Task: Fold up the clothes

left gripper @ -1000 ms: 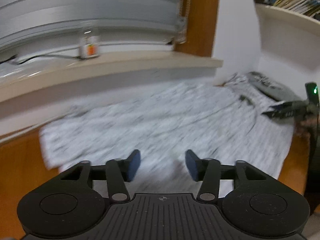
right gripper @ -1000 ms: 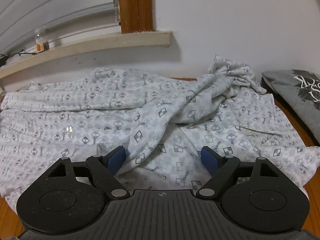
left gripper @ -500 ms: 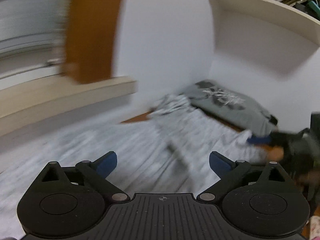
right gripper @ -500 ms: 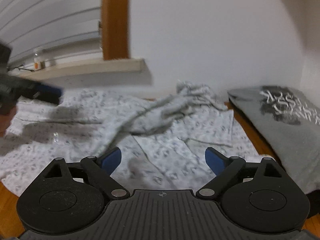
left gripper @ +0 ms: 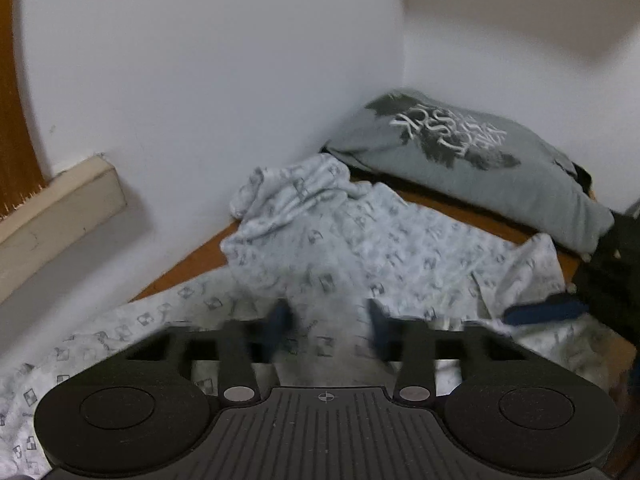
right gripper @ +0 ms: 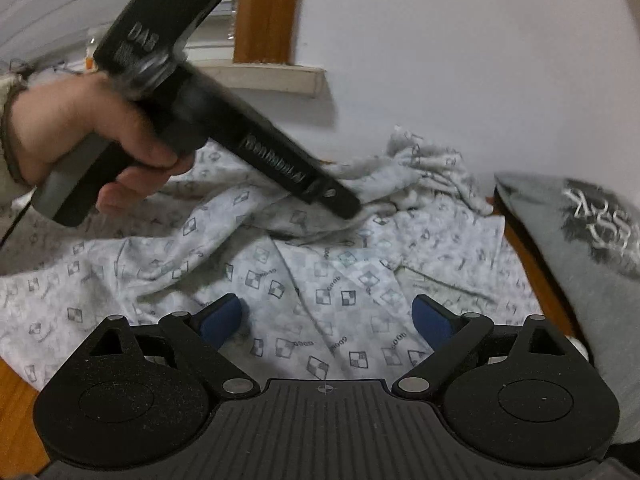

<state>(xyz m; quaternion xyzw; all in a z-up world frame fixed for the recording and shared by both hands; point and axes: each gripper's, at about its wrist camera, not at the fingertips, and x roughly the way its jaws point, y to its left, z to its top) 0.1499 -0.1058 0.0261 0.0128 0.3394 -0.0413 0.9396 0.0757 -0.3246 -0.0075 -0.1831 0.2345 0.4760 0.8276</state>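
Both claws over the patterned shirt on the wooden table.

Left gripper [left gripper: 326, 326]: fingers blurred, seemingly a narrow gap apart over the shirt [left gripper: 360, 248]; whether they pinch cloth cannot be told. Right gripper [right gripper: 326, 320]: fingers spread wide, nothing between them, low above the shirt's near part. The shirt lies rumpled and spread across the table [right gripper: 16, 412], one bunched end against the wall [right gripper: 460, 60]. The left hand [right gripper: 80, 136] holds its tool above the shirt, tip touching a fold. A grey printed garment [right gripper: 580, 248] lies just right of the shirt.
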